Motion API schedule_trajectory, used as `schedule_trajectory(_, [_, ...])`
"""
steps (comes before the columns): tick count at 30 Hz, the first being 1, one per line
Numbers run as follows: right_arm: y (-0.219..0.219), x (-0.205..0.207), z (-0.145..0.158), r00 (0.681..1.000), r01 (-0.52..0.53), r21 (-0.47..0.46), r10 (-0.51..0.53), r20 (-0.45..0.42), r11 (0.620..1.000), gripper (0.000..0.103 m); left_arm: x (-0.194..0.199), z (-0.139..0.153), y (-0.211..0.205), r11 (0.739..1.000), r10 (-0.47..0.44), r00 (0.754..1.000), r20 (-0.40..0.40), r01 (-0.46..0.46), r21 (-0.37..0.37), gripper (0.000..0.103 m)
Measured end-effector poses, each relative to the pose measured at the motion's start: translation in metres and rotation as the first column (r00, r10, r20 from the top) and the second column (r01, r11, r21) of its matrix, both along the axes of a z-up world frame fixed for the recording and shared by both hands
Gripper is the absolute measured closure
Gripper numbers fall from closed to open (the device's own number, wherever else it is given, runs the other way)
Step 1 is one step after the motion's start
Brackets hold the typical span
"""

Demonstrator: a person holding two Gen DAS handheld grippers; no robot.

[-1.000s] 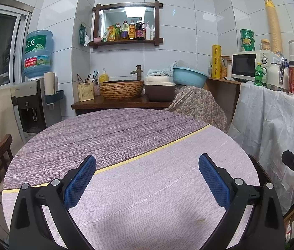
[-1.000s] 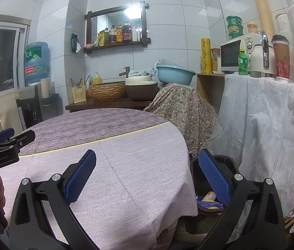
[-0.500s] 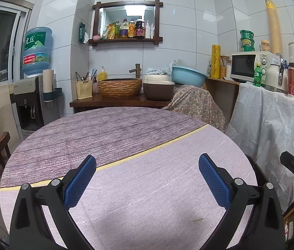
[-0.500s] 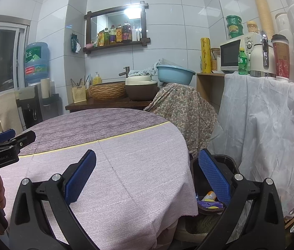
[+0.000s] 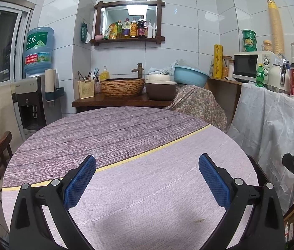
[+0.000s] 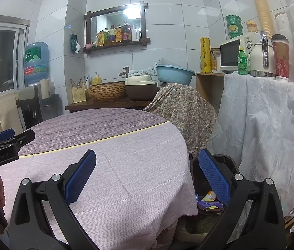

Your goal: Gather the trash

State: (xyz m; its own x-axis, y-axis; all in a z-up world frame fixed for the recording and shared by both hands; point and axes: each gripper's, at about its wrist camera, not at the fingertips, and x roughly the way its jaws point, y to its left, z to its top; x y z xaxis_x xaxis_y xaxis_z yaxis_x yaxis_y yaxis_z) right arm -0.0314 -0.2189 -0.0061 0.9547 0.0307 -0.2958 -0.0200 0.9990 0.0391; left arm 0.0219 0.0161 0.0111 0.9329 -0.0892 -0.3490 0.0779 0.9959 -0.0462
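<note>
Left tongs (image 5: 147, 179) and right tongs (image 6: 147, 175) both spread apart, holding nothing, above round purple-clothed bench (image 5: 126, 145); black trash bin (image 6: 226, 166) with wrappers beside bench.

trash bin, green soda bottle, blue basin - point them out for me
trash bin (image 6: 228, 162), right wrist view, on its black back rim
green soda bottle (image 6: 242, 60), right wrist view, on its label
blue basin (image 5: 190, 76), left wrist view, on its outer wall
</note>
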Motion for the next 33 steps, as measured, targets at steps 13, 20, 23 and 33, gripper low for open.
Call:
schedule_trajectory(13, [0.0014, 0.0013, -0.0008, 1.0, -0.003, -0.001, 0.003, -0.007, 1.0, 0.006, 0.0016, -0.0001, -0.0008, 1.0, 0.009, 1.0, -0.008, -0.009, 0.002, 0.005])
schedule_trajectory(20, [0.0027, 0.0011, -0.0013, 1.0, -0.004, -0.003, 0.004, -0.007, 1.0, 0.006, 0.0019, -0.0001, -0.0004, 1.0, 0.009, 1.0, -0.009, -0.009, 0.001, 0.005])
schedule_trajectory(23, [0.0031, 0.0007, -0.0025, 1.0, -0.005, -0.004, 0.005, -0.007, 1.0, 0.006, 0.0023, -0.0001, 0.0, 1.0, 0.007, 1.0, -0.008, -0.007, 0.003, 0.005])
schedule_trajectory(33, [0.0031, 0.0016, -0.0019, 1.0, -0.006, -0.002, 0.006, -0.01, 1.0, 0.006, 0.0008, -0.0003, -0.0012, 1.0, 0.011, 1.0, -0.006, -0.011, 0.006, 0.005])
